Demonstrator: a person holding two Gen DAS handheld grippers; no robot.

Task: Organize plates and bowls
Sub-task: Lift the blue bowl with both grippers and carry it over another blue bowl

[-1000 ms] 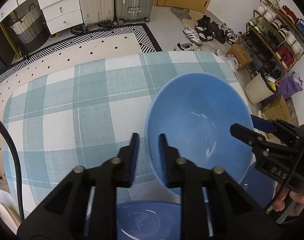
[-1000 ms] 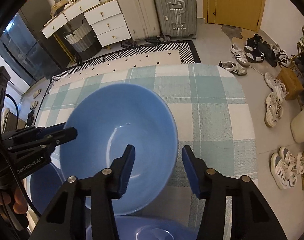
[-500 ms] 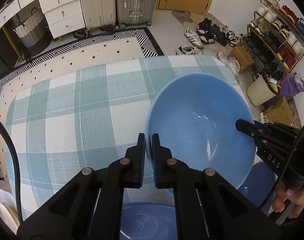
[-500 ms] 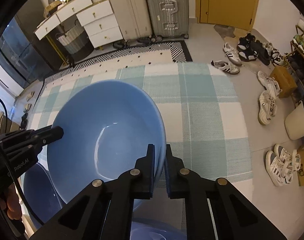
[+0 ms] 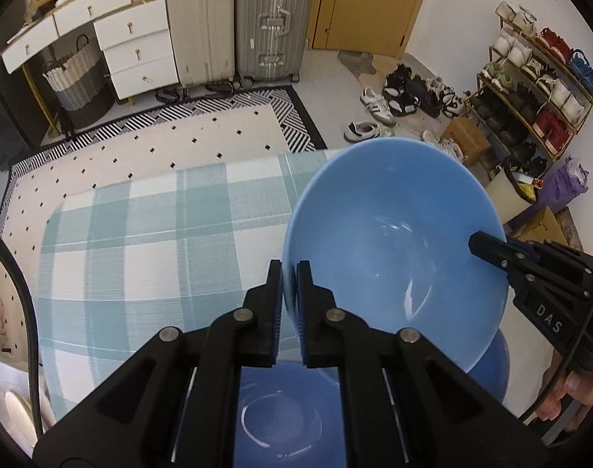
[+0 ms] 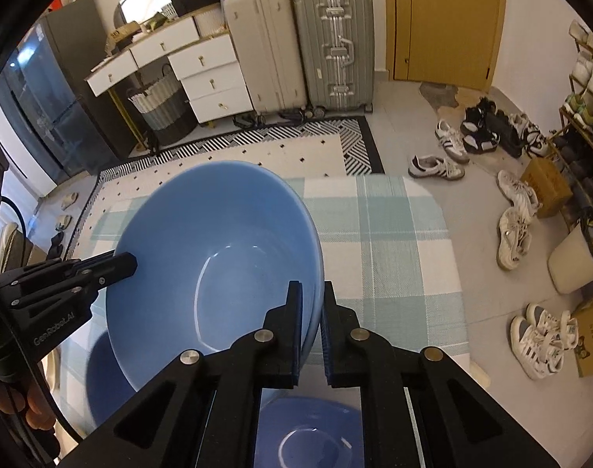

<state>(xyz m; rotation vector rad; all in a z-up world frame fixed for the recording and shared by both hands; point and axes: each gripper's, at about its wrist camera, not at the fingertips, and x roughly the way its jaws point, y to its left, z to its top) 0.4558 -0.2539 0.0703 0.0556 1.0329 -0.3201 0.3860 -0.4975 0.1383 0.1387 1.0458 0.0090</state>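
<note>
Left wrist view first: your left gripper (image 5: 289,304) is pinching the near-left rim of the big blue bowl (image 5: 394,257), one finger inside, one outside. At the right of the frame your right gripper (image 5: 476,242) bites the opposite rim. The bowl sits tilted, centre-right of frame, with its far edge overhanging the end of the checked tablecloth (image 5: 140,249) and showing against the floor.

Below it, at the bottom centre, a blue plate (image 5: 281,421) lies under your fingers, and another blue dish (image 5: 487,366) peeks out at the lower right, right beneath the bowl's rim.

Right wrist view now: your right gripper (image 6: 311,331) is clamped on the bowl's (image 6: 214,257) right rim, and your left gripper (image 6: 130,265) holds the left rim. Open cloth (image 6: 390,257) runs right of the bowl to the table's rounded corner. To the left of the bowl in the other view you've got a wide stretch of bare cloth reaching the frame's left side.
</note>
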